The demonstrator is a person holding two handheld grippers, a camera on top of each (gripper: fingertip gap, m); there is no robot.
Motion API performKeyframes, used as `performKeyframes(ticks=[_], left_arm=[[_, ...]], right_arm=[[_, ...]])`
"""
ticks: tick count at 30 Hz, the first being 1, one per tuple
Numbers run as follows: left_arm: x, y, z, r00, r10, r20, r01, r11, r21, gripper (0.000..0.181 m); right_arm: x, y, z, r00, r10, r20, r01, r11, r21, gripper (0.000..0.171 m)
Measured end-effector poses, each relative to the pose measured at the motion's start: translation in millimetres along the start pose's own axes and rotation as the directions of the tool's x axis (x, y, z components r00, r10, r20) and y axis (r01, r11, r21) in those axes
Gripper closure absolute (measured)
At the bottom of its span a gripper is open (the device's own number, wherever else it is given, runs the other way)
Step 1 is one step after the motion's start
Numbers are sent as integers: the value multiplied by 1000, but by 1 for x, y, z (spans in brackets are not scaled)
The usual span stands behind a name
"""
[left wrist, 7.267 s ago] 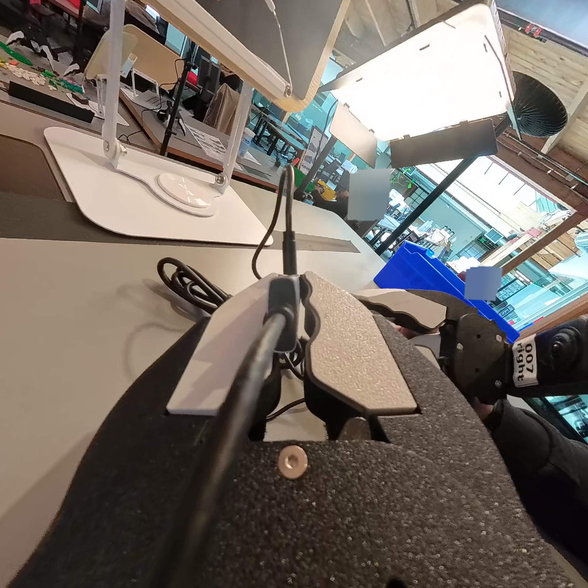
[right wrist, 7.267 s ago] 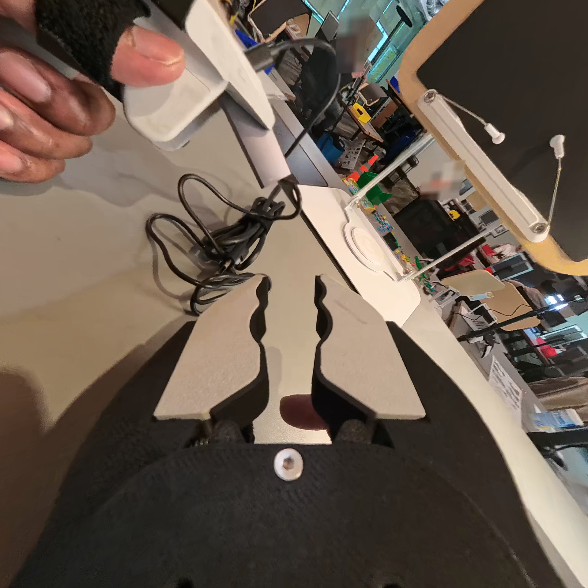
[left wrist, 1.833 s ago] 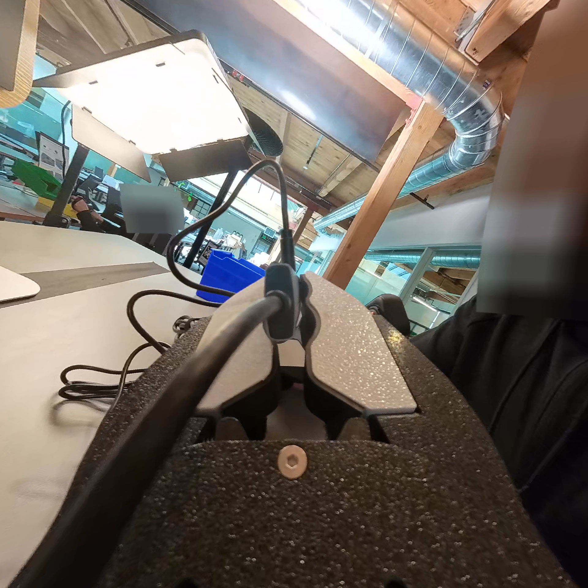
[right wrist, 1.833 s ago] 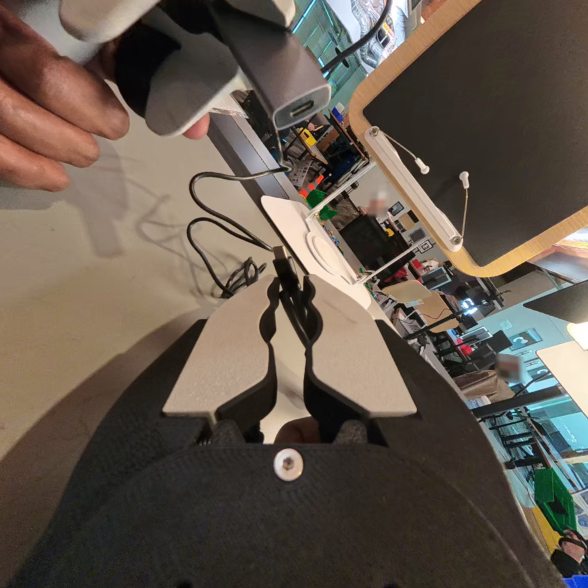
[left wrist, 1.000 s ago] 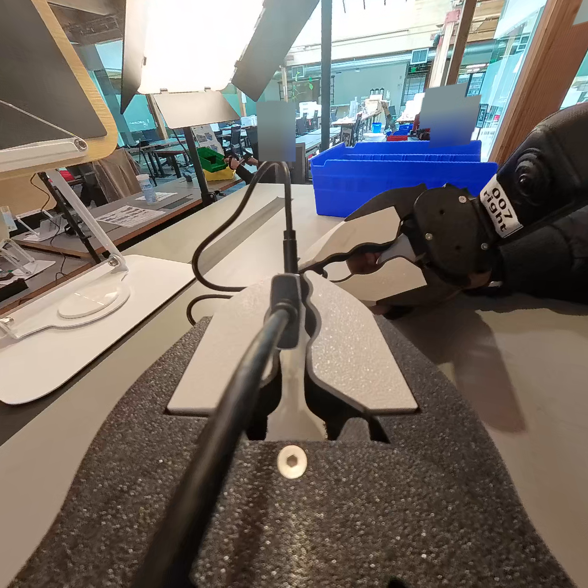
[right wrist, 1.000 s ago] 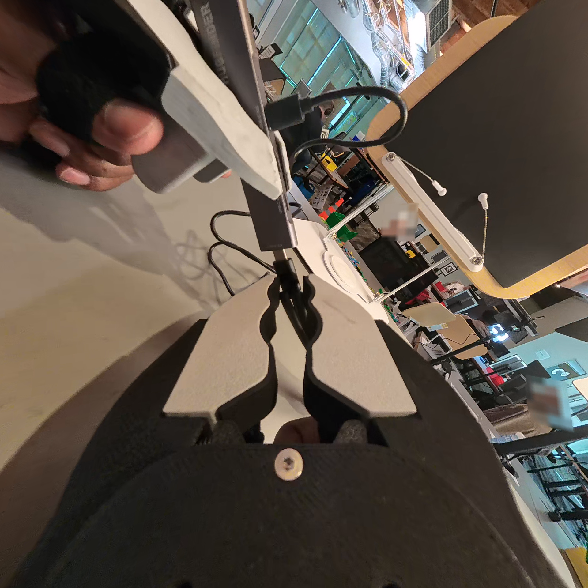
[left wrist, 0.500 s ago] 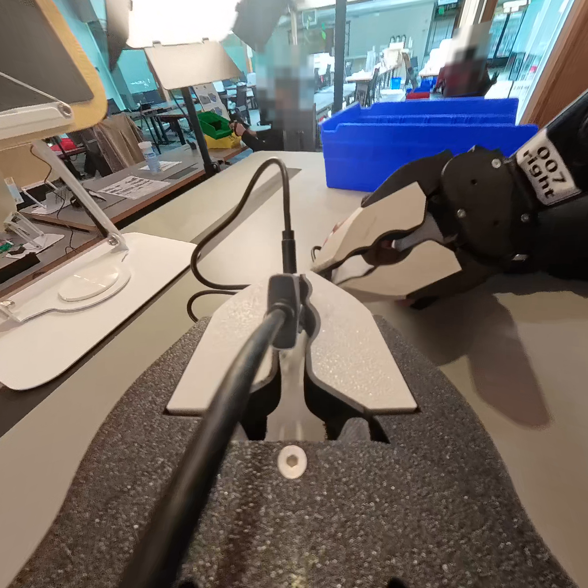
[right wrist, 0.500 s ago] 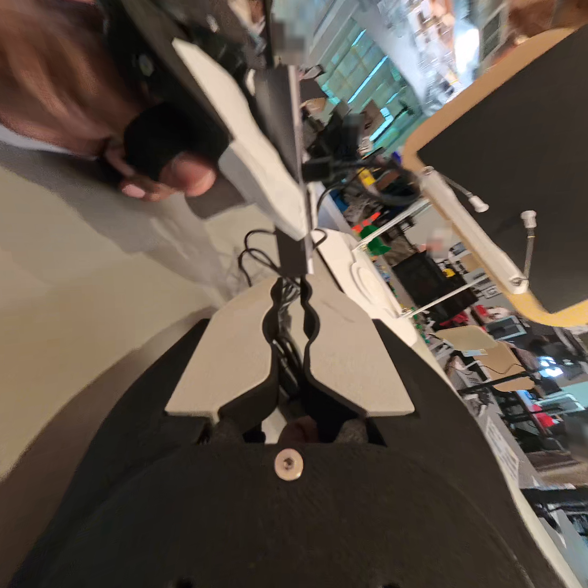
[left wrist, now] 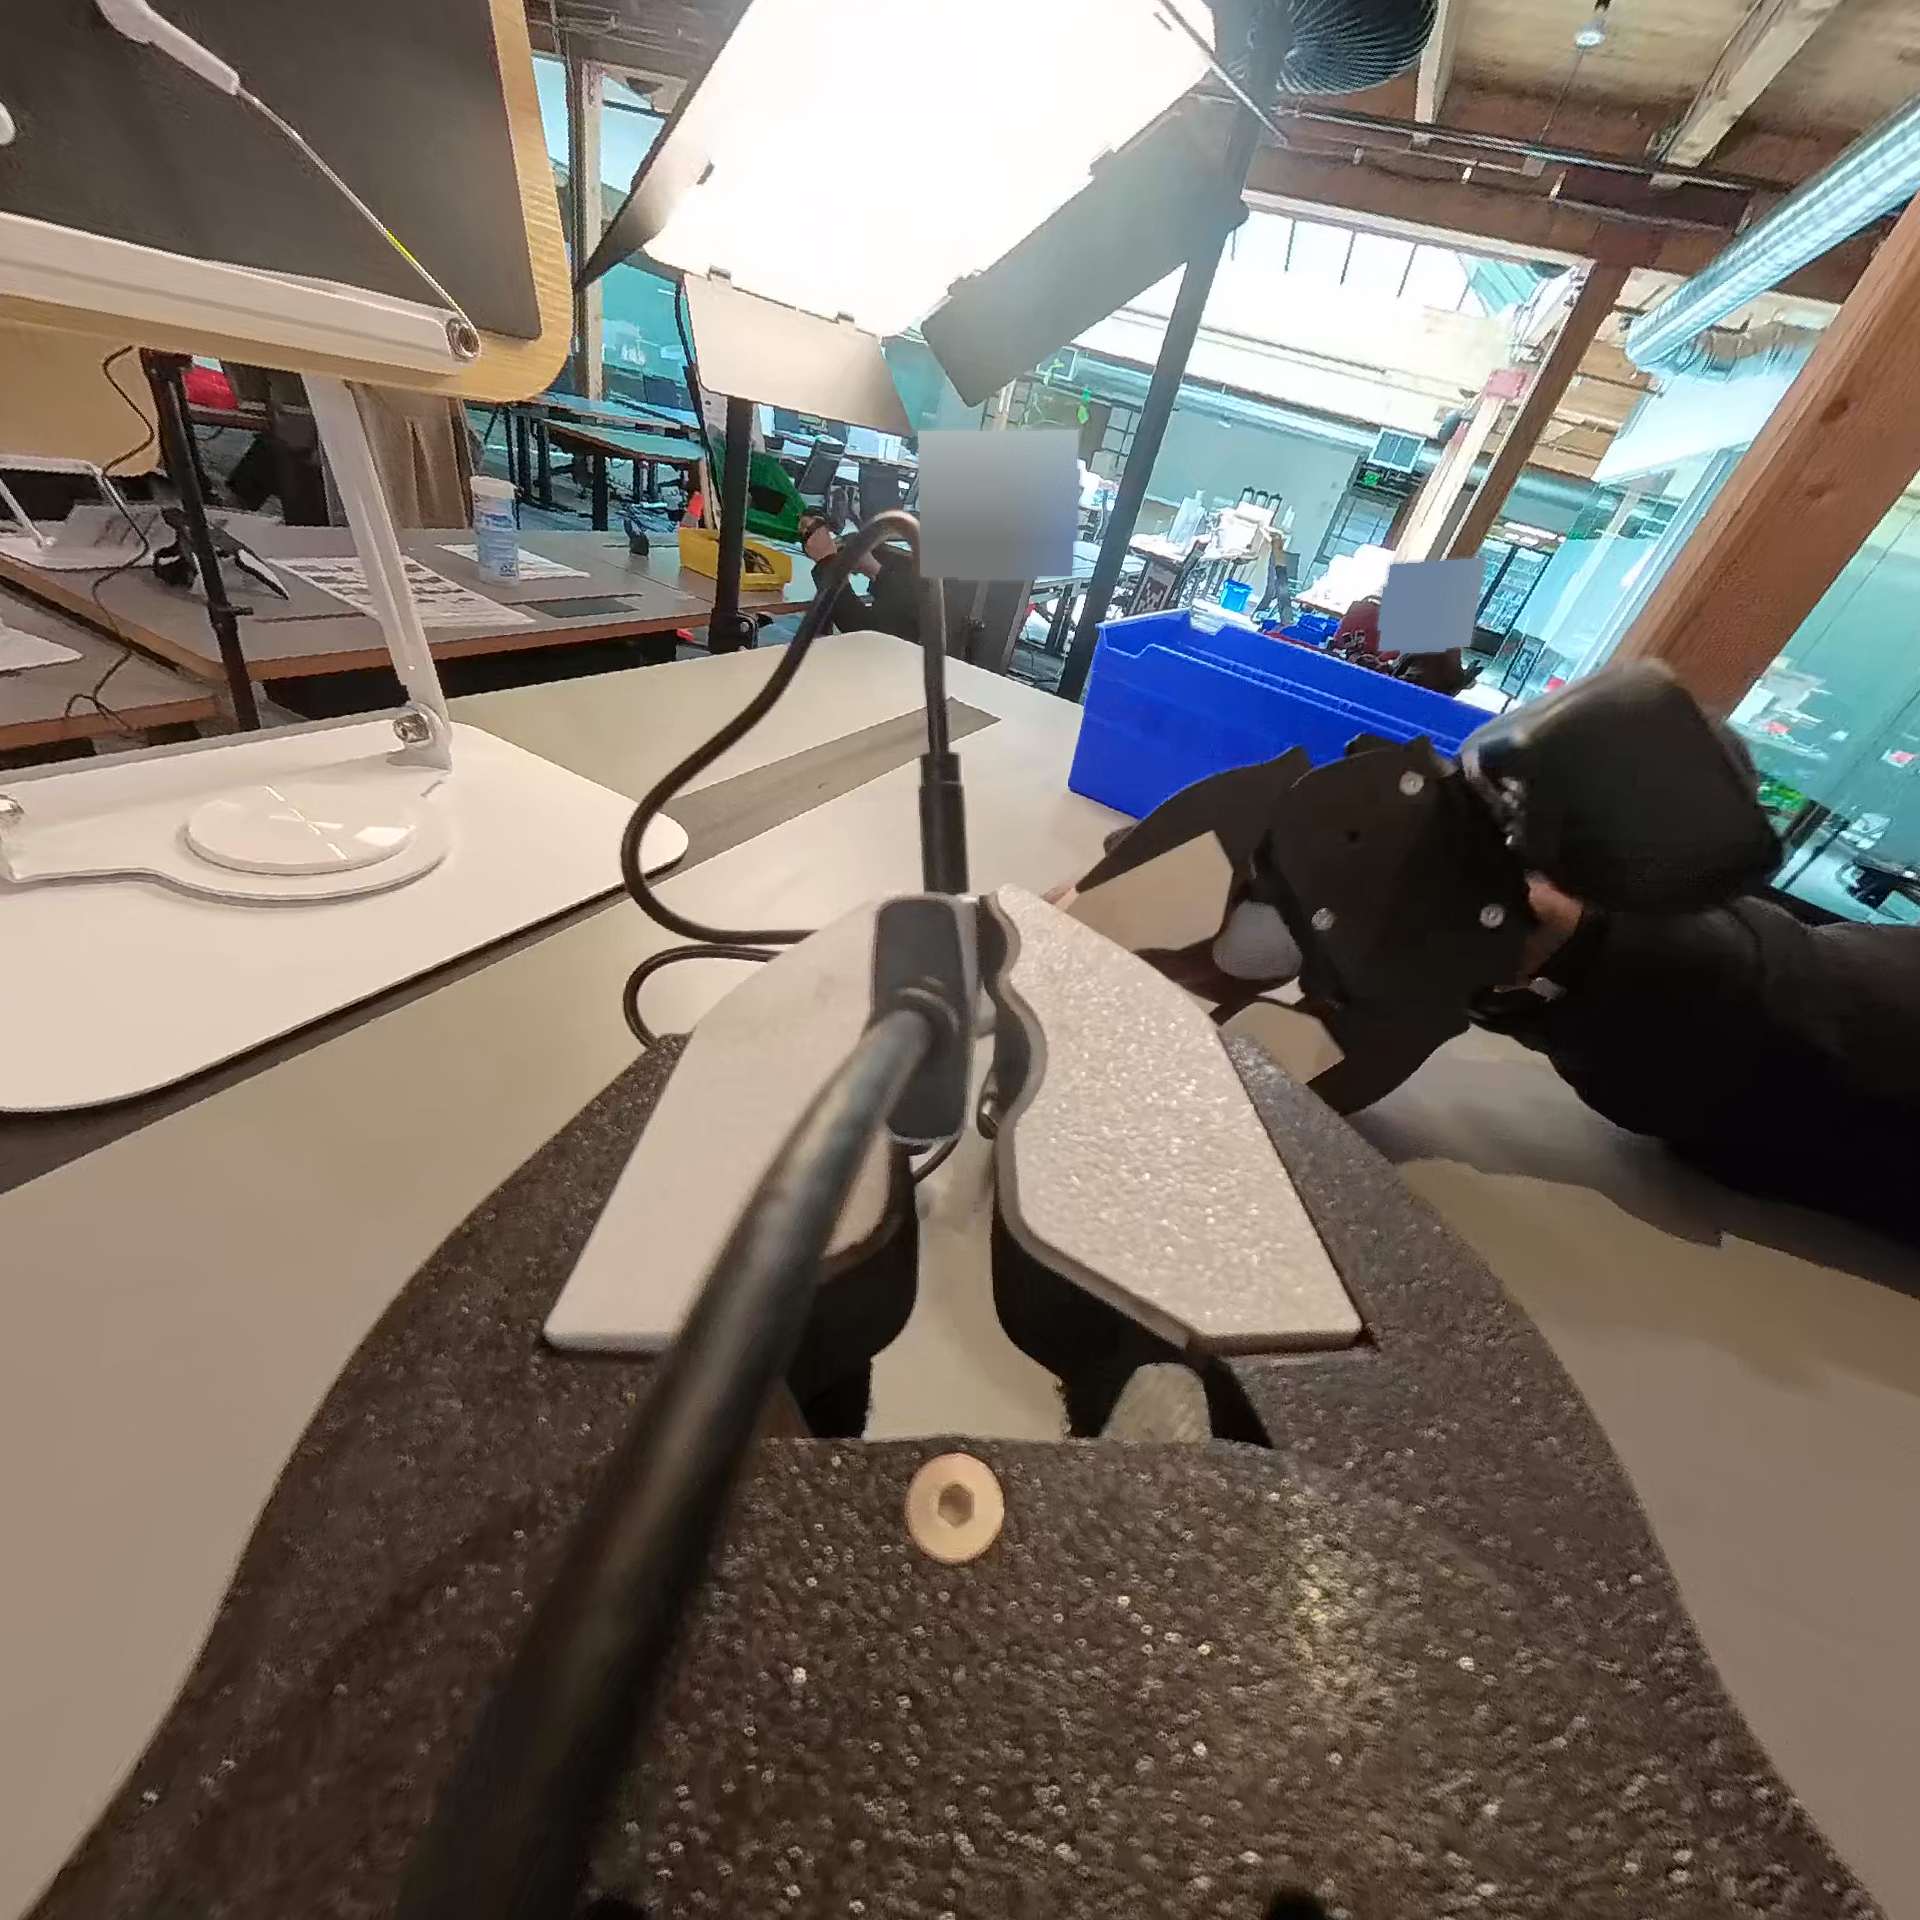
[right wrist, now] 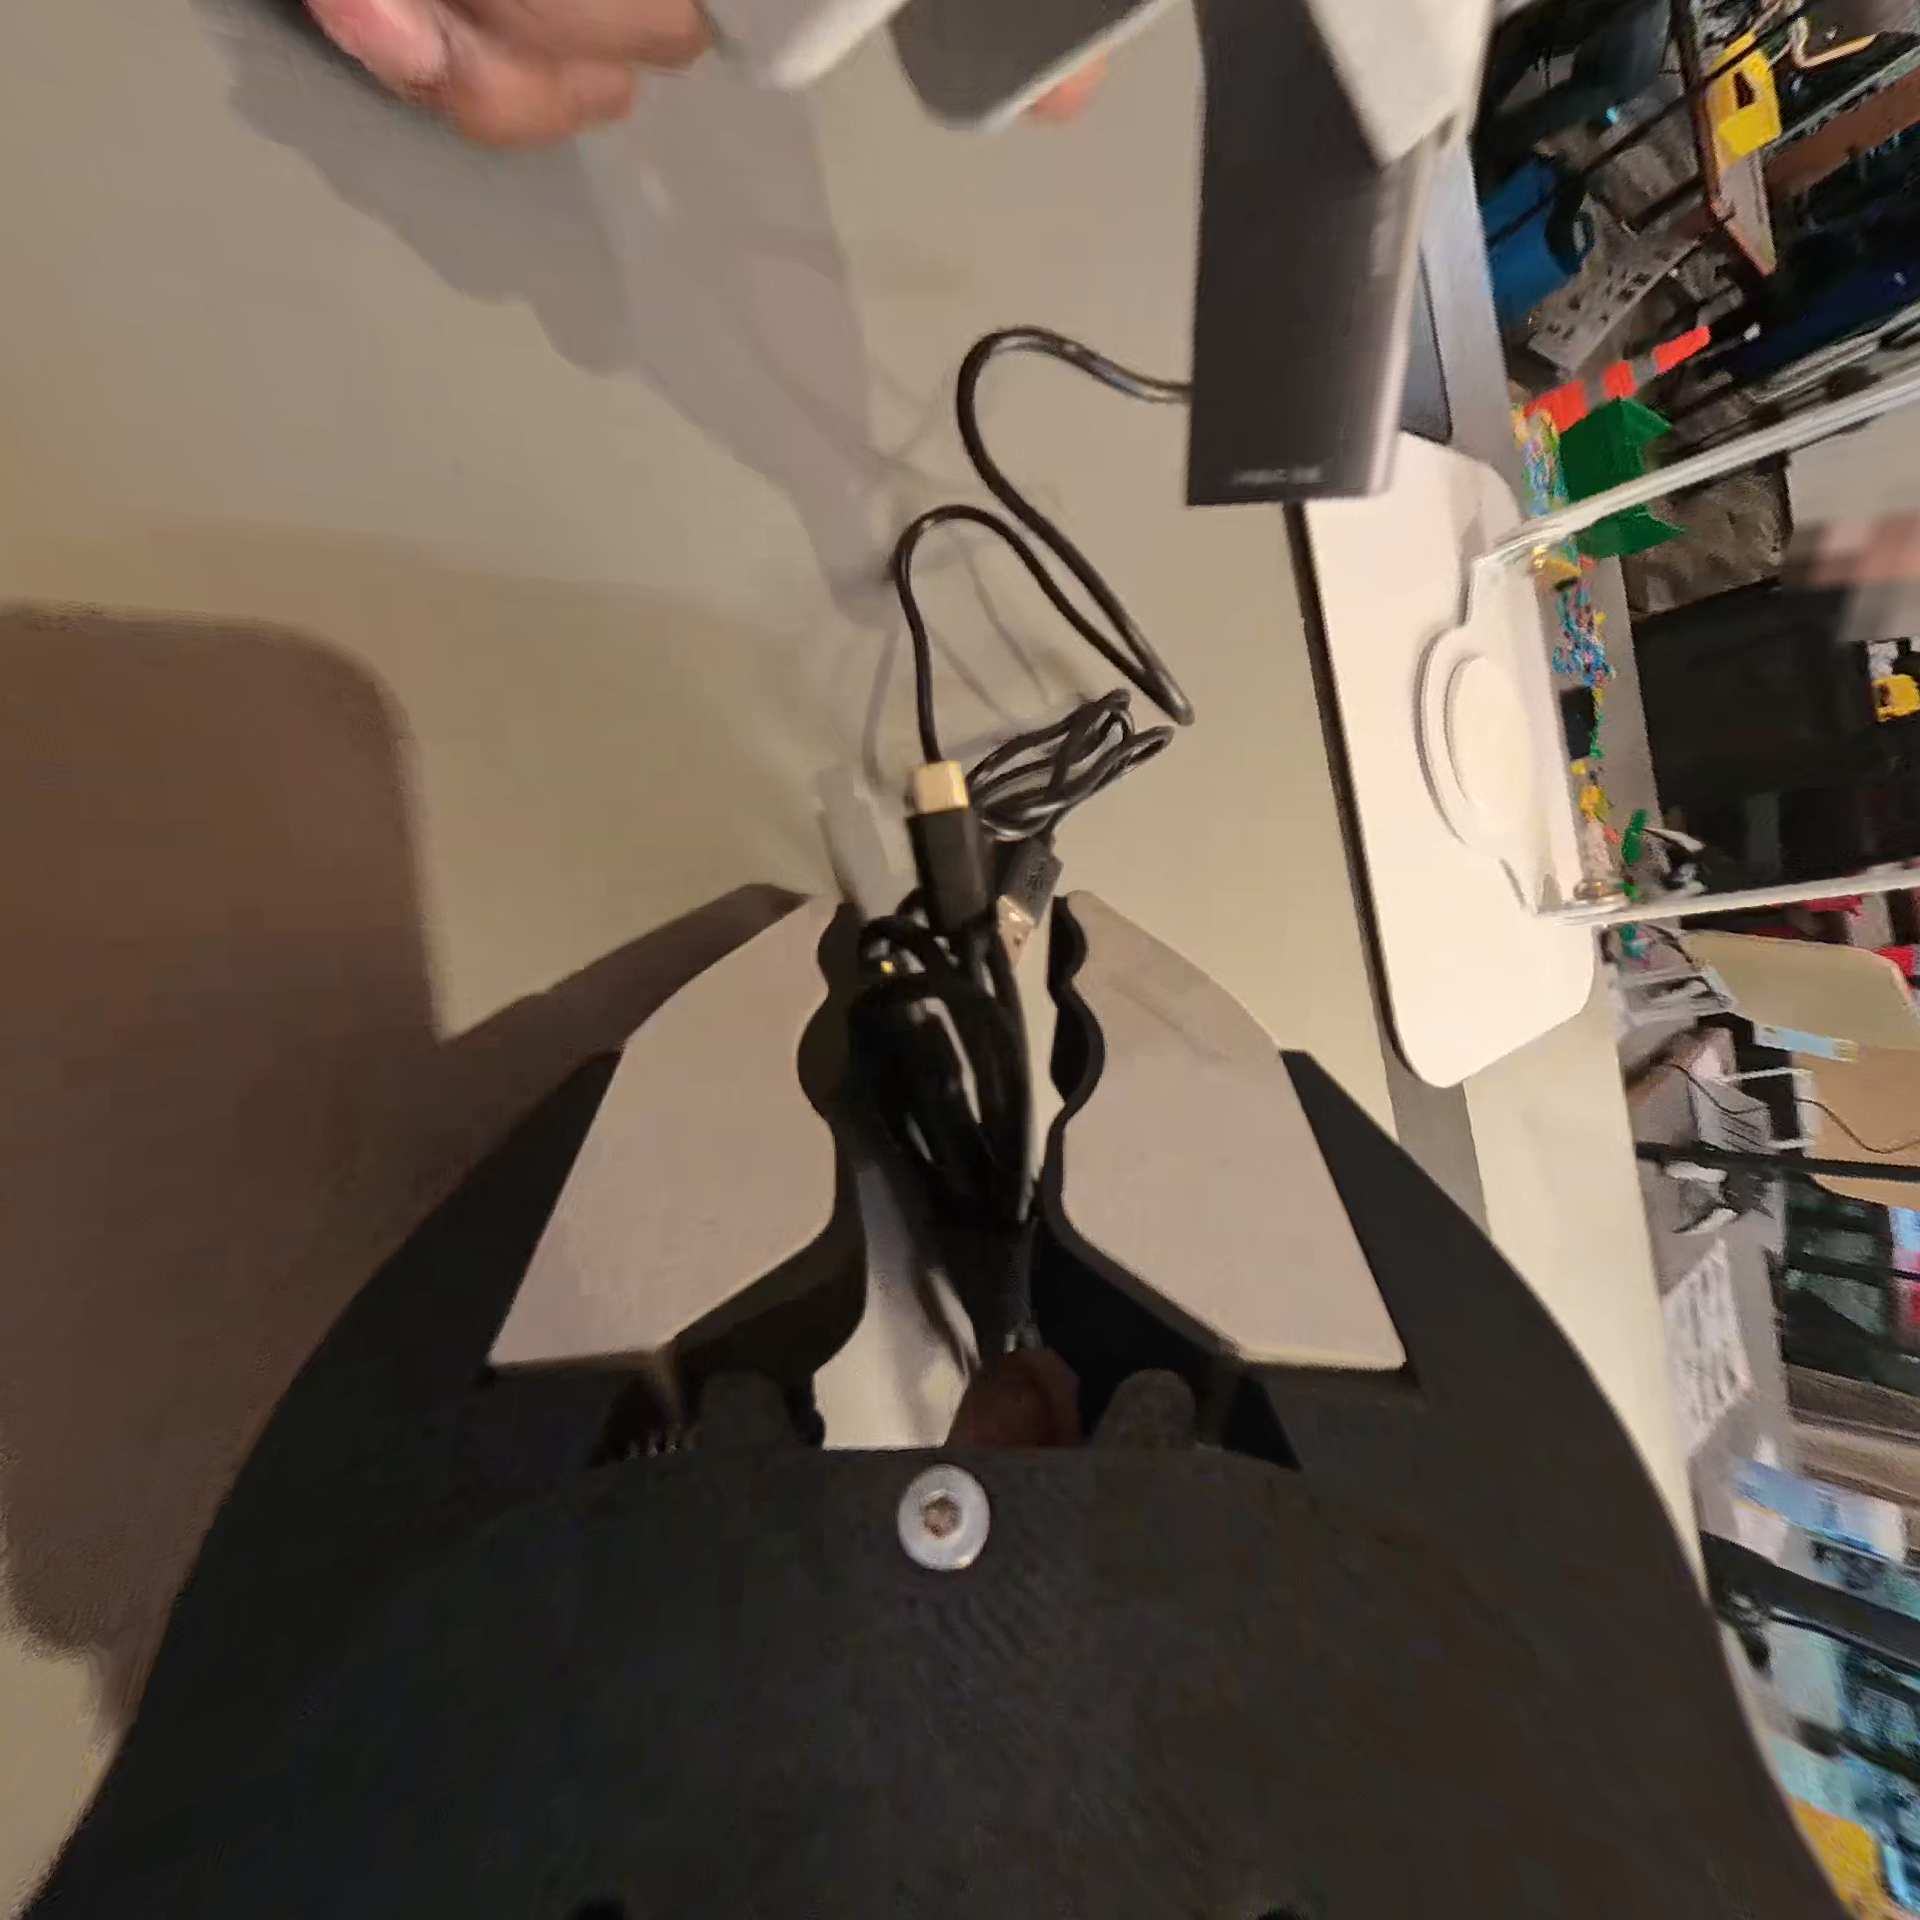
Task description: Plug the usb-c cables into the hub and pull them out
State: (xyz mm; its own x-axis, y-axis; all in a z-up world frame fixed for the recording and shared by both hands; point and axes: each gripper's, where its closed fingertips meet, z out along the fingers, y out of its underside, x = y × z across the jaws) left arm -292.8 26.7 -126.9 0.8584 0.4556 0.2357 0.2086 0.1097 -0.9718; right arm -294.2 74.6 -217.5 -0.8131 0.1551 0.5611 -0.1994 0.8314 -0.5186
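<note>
My left gripper is shut on the dark grey hub, seen edge-on between its fingers. One black plug sits in the hub's side, and a second cable rises from its far end. In the right wrist view the hub hangs at the top, with its lower end free. My right gripper is below it with its jaws apart. A black USB-C plug with a gold tip and bunched cable lie loosely between them. It also shows in the left wrist view, low on the table.
A white stand base lies on the table to the left, also seen in the right wrist view. A blue bin stands behind the right gripper. A bright light panel hangs overhead. A hand shows at the top.
The right gripper drew the USB-C plug out of the hub's end, dropped away from the hub, and its jaws widened. The left gripper kept hold of the hub and tilted upward.
</note>
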Motion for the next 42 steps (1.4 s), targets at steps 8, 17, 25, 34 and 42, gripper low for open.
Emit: performKeyframes(ticks=[8, 17, 25, 34, 42], left_arm=[[-5, 7, 5, 989, -146, -13, 145, 989, -39, 171], [-9, 16, 12, 960, -279, -18, 277, 958, -79, 171], [-10, 16, 11, 952, -306, -24, 304, 950, -73, 171], [-9, 19, 13, 955, -298, -16, 295, 951, -88, 171], [-3, 16, 22, 946, -322, -24, 321, 946, -45, 171]], right_arm=[[30, -11, 0, 930, -18, -368, 58, 994, 97, 150], [28, -26, -11, 924, 54, -379, 57, 960, 273, 156], [12, -20, 2, 941, -77, -331, 143, 973, 179, 156], [48, -13, -15, 873, 85, -480, 0, 985, 174, 158], [46, -17, -16, 838, -16, -546, 73, 994, 83, 158]])
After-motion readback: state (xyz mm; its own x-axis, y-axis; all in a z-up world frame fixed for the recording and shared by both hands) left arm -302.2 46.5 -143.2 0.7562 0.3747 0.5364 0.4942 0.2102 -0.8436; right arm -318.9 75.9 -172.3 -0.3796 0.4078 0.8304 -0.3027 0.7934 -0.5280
